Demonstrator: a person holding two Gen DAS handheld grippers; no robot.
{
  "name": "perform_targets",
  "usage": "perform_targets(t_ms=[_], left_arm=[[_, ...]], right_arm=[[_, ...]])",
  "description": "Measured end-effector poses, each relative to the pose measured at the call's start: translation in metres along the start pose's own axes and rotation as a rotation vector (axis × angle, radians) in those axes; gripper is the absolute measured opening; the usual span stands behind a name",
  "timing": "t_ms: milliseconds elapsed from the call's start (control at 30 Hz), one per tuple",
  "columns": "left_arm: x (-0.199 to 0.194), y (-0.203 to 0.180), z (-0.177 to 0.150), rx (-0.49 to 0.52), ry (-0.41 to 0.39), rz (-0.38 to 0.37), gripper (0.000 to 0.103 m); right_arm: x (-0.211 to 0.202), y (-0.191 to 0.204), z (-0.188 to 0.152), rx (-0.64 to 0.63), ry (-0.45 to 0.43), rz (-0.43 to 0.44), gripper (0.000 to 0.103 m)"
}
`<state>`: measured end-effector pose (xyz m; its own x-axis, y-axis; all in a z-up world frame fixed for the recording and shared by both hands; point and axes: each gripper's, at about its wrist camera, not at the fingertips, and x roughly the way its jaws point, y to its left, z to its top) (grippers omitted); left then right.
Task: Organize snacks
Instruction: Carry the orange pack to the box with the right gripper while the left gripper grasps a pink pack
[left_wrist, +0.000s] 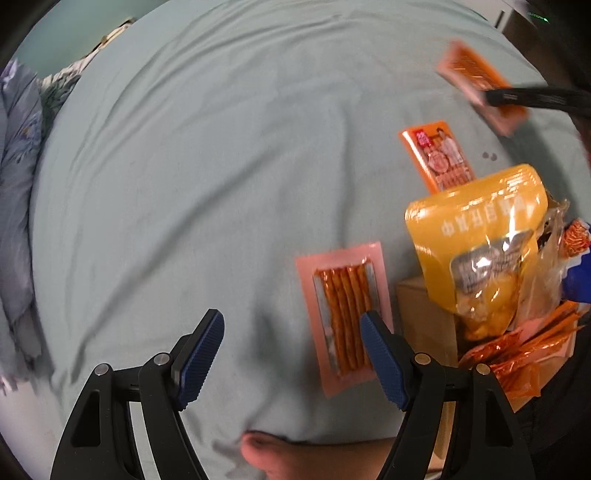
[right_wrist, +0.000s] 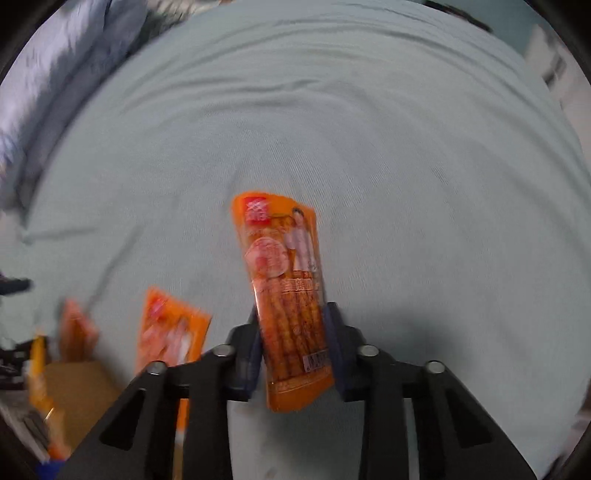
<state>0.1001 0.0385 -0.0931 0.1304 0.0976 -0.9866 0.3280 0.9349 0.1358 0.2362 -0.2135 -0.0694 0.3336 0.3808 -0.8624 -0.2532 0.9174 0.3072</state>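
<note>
Bed sheet (left_wrist: 184, 166) is lying pale green, rumpled | right tongs (right_wrist: 291, 325) are clenching an orange snack packet (right_wrist: 284, 280) above it — mid-carry | left tongs (left_wrist: 291, 332) are gaping, empty, over a pink packet (left_wrist: 343, 314) | next: setting it beside the lying orange packet (left_wrist: 437, 158) | crowded box (left_wrist: 424, 314) is sitting near.

I can make out white Chinese characters on the glossy yellow plastic pouch (left_wrist: 476, 221), up and right of my left fingers, but too blurred to read. The orange snack-stick packet (right_wrist: 284, 295) between my right fingers carries a red logo square, unreadable lettering and a barcode.
</note>
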Motion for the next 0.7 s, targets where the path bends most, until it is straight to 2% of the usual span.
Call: perform_targets(t_ms=[100,167,267,333,433,500,700], left_arm=[[0.003,-0.006,-0.005,-0.011,0.017,-0.034,0.077],[0.009,-0.013,-0.009,-0.004,0.039,-0.048,0.077],[0.018,-0.028,-0.017,0.021,0.066,-0.027,0.077],[0.020,-0.026,-0.019,-0.004,0.070,-0.045,0.077],[0.029,-0.018,-0.018,-0.045,0.089,-0.037,0.077],[0.034,-0.010,-0.018,-0.073,0.097,-0.021,0.078],[0.045,0.001,-0.016,-0.170,0.117,-0.132,0.078]], right_arm=[[-0.040,-0.017,-0.046,0.133,-0.087,0.150,0.005],[-0.056,-0.026,-0.076,0.152,-0.132,0.176,0.005],[-0.074,-0.024,-0.118,0.179,-0.182,0.204,0.005],[-0.083,-0.026,-0.146,0.201,-0.216,0.236,0.005],[-0.087,-0.026,-0.172,0.254,-0.280,0.337,0.005],[-0.093,-0.024,-0.189,0.281,-0.316,0.357,0.005],[-0.096,-0.013,-0.213,0.287,-0.390,0.411,0.005]])
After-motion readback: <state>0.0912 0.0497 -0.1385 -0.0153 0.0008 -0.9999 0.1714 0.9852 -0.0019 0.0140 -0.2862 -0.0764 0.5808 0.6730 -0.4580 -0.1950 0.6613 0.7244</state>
